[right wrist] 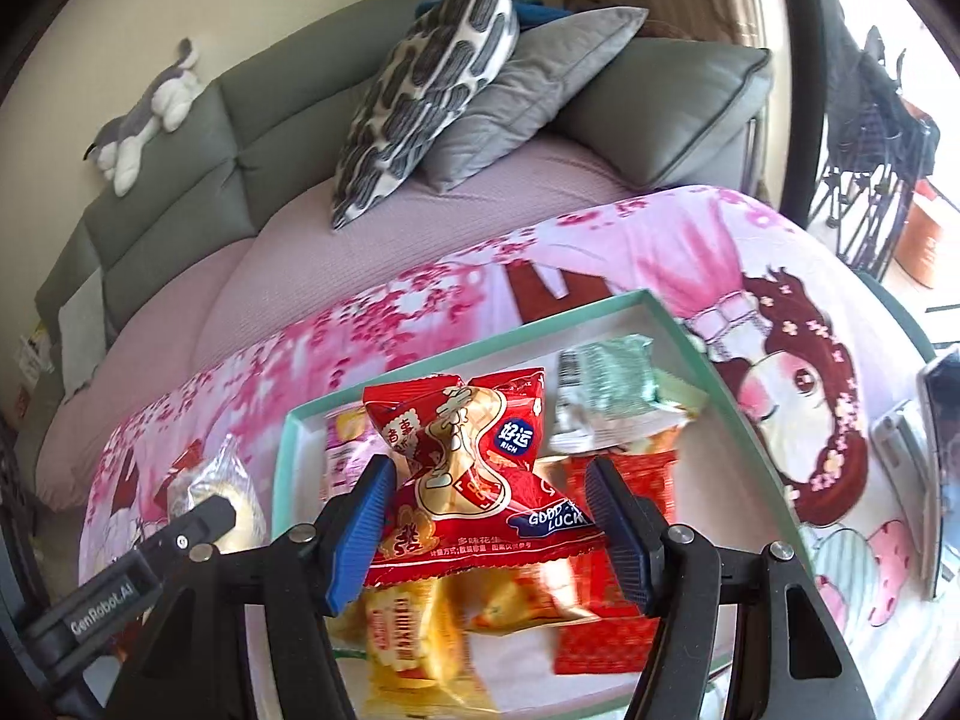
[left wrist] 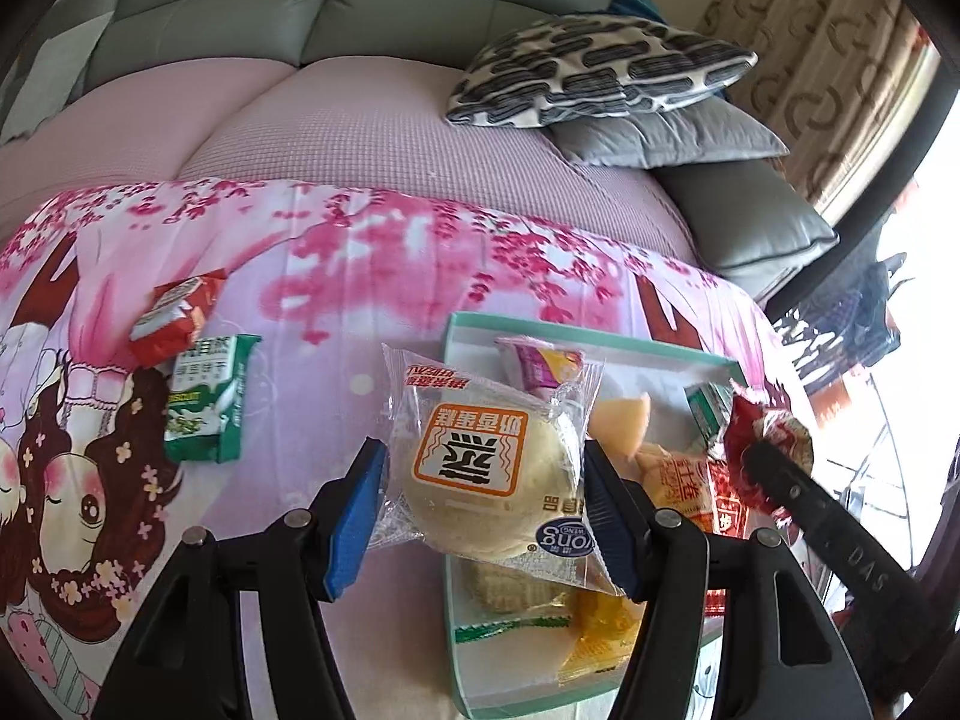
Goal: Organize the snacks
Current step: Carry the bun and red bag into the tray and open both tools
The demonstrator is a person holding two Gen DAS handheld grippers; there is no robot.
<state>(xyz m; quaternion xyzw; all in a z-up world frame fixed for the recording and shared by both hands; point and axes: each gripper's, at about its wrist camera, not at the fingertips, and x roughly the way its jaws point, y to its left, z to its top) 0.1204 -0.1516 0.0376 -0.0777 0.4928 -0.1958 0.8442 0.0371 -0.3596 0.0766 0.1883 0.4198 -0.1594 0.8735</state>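
The bun [left wrist: 486, 474] and red bag [right wrist: 480, 480], low in each frame, are pinched by the left gripper [left wrist: 486, 510] and right gripper [right wrist: 489, 516]; either could be dropped beside the box [right wrist: 672, 324] if bumped together.

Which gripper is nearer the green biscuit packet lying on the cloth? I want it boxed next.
Left. The left gripper, holding a bun, is just beside the green biscuit packet; the right gripper, holding a red packet, is over the box.

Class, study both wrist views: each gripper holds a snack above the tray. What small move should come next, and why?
Probably lower the left gripper, shut on the clear-wrapped round cake, into the shallow teal-rimmed tray and let go. The right gripper already holds the red peanut packet over it, and two packets remain on the cloth.
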